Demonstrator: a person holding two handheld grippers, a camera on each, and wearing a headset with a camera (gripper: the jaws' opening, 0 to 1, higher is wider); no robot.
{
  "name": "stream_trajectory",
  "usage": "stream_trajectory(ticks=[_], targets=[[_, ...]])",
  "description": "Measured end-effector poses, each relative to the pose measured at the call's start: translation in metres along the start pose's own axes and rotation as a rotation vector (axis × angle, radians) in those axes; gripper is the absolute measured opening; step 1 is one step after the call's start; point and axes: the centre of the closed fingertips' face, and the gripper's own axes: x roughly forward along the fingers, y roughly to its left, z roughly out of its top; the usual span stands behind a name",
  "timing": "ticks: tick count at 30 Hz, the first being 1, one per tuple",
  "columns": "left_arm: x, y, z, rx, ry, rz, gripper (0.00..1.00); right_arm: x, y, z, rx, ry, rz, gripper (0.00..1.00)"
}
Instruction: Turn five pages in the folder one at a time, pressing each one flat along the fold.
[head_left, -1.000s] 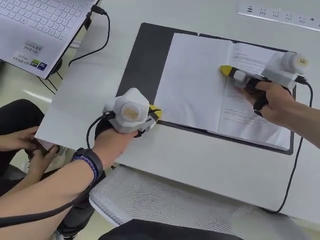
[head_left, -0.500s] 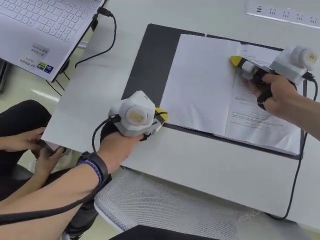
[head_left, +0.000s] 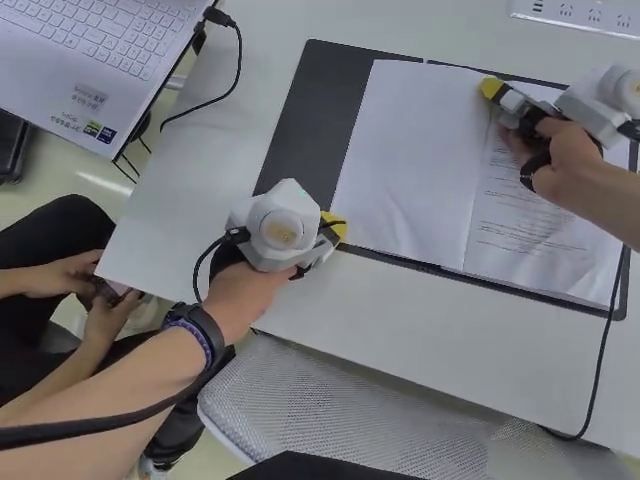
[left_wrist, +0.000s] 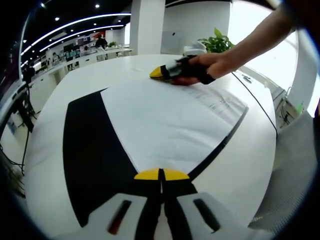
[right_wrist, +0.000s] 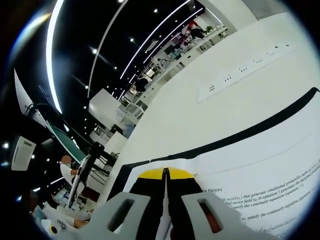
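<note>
Two grippers are on the job, and closest to you the mesh seat of a chair (head_left: 330, 410) shows below the near edge of the white table (head_left: 420, 330). At your left, beside the table, another person's hands (head_left: 70, 285) are held together over dark trousers. Your left hand (head_left: 240, 285), with a dark band (head_left: 195, 325) at the wrist, holds the left gripper (head_left: 334, 232) at the near edge of the folder (head_left: 300, 120). The folder lies open and flat on the table, its black inner cover bare on the left side. The left gripper's yellow-tipped jaws are clenched together with nothing between them, and in the left gripper view their tips sit right at the near edge of the blank page (head_left: 410, 150). That blank page lies spread over the middle of the folder, and the printed page (head_left: 540, 220) lies to its right. Farther off, your right hand (head_left: 560, 150) holds the right gripper (head_left: 490, 88) low over the printed page, at the far end of the fold, just inside the folder's top edge. Its jaws are pressed together too, and in the right gripper view the yellow tips rest on the paper beside the first lines of print. Beyond the folder, a white laptop (head_left: 70, 50) sits at the far left with a black cable (head_left: 225, 70) running beside it, and a power strip (head_left: 580, 12) lies along the far right.
</note>
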Motion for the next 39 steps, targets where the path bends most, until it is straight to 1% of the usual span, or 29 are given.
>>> stream_trajectory(ticks=[4,7,9,11,13,18,19,22,24,26,28,29,31,34,39], targets=[[0.0,0.0,0.0,-0.003,0.0,0.001,0.0,0.007,-0.008,0.007,0.007,-0.014,-0.017,0.0],[0.0,0.0,0.0,-0.003,0.0,-0.001,0.0,0.009,-0.011,0.007,0.011,-0.017,-0.022,0.0],[-0.001,-0.001,0.0,-0.003,0.001,-0.002,0.0,0.01,-0.013,0.008,0.009,-0.018,-0.016,0.0],[-0.001,-0.002,0.001,-0.002,0.001,-0.003,0.0,0.009,-0.014,0.005,-0.008,-0.009,-0.009,0.0],[-0.001,-0.002,0.001,-0.004,0.001,-0.003,0.0,0.005,-0.011,0.0,-0.016,0.01,0.013,0.0],[-0.001,-0.002,0.001,-0.004,0.001,-0.001,0.0,-0.009,-0.004,-0.018,-0.057,0.068,0.075,0.0],[-0.001,-0.002,0.001,-0.003,0.001,-0.001,0.0,-0.013,0.0,-0.022,-0.064,0.074,0.082,0.0],[-0.001,-0.001,0.001,-0.005,0.001,0.001,0.0,-0.025,0.008,-0.036,-0.098,0.119,0.119,0.0],[-0.001,-0.001,0.001,-0.005,0.001,0.001,0.0,-0.033,0.015,-0.044,-0.109,0.131,0.128,0.0],[-0.001,-0.001,0.001,-0.008,0.001,0.002,0.0,-0.035,0.013,-0.044,-0.11,0.142,0.143,0.0],[-0.001,-0.001,0.001,-0.009,0.002,0.002,0.0,-0.044,0.017,-0.052,-0.112,0.152,0.157,0.0],[-0.001,-0.001,0.001,-0.01,0.002,0.002,0.0,-0.051,0.022,-0.058,-0.118,0.158,0.167,0.0],[-0.001,-0.001,0.001,-0.01,0.004,0.002,0.0,-0.059,0.027,-0.064,-0.124,0.169,0.177,0.0],[0.0,-0.001,0.001,-0.014,0.006,0.004,0.0,-0.073,0.036,-0.079,-0.14,0.199,0.198,0.0],[0.0,-0.001,0.001,-0.022,0.005,0.006,0.0,-0.091,0.047,-0.091,-0.139,0.213,0.207,0.0]])
